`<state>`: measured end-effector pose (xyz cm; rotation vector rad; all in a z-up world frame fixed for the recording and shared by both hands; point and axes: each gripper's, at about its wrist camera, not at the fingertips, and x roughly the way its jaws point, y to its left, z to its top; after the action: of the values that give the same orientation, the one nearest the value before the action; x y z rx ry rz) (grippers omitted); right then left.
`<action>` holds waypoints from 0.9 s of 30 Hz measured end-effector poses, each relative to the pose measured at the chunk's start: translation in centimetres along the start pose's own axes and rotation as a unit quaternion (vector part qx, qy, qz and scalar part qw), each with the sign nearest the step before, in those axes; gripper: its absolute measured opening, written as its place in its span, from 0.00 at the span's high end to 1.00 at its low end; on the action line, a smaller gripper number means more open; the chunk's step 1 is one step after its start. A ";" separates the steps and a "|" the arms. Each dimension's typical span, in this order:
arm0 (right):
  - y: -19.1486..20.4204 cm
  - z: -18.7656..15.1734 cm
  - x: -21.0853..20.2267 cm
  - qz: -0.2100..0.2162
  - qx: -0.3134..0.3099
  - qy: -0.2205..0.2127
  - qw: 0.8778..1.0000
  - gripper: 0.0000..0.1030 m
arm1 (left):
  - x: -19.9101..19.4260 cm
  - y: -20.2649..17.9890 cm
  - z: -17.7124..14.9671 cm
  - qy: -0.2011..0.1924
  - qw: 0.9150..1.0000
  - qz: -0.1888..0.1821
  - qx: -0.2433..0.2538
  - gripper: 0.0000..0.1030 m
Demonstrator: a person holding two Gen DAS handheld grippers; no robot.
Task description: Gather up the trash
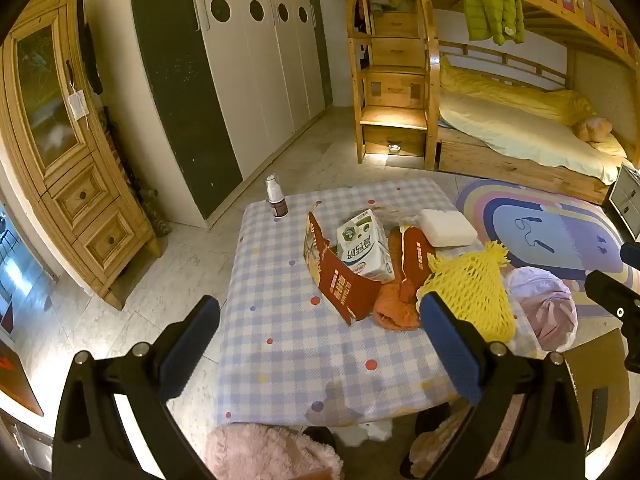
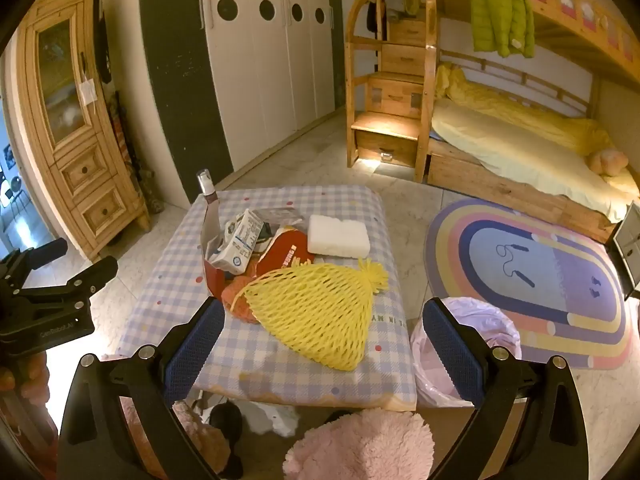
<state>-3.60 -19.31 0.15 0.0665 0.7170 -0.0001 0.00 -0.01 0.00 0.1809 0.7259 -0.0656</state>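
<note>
Trash, one heap, lay on the far half of the desk [image 2: 168, 312], which was covered in a blue checked cloth.

- Yellow foam net [image 2: 316, 316]: nearest item, lying flat at the desk's right side, its tasselled end pointing away. It overlapped the orange pieces beside it.
- Orange peel or similar scrap [image 1: 394, 308]: touching the net's left edge; exact nature could not be told.
- Torn red carton [image 1: 340, 284]: opened out and standing partly on edge, wrapped around the milk box.
- Milk box [image 1: 366, 246]: white and green, tilted, leaning inside the red carton.
- White foam block [image 2: 338, 236]: flat, behind the net, just beside the red carton.
- Small spray bottle [image 1: 277, 196]: upright near the desk's far left corner, apart from the heap. Whether it counted as trash was unclear.

Receptacle: bin with pale purple liner [image 2: 468, 344], on the floor just beside the desk's right edge. What it held could not be seen from these views.

Tools: left gripper [image 1: 320, 344], fingers apart, holding nothing, above the near half of the desk. Right gripper [image 2: 324, 352], fingers apart, holding nothing, poised over the net's near end.

Progress, as judged: collection appeared barely started; every listed item was on the desk, none in a grip. The net looked the likeliest first pick.
</note>
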 end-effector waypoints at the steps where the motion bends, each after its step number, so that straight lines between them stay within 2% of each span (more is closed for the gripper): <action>1: 0.0 0.0 0.0 0.000 0.000 0.000 1.000 0.05 | 0.0 0.0 0.0 0.000 1.000 0.000 0.000 0.06; 27: 0.0 -0.1 0.0 0.001 0.001 0.001 1.000 0.05 | 0.0 0.0 0.0 0.000 1.000 -0.001 0.001 0.06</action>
<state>-3.64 -19.28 0.04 0.0698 0.7185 0.0006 0.00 -0.02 -0.03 0.1826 0.7267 -0.0694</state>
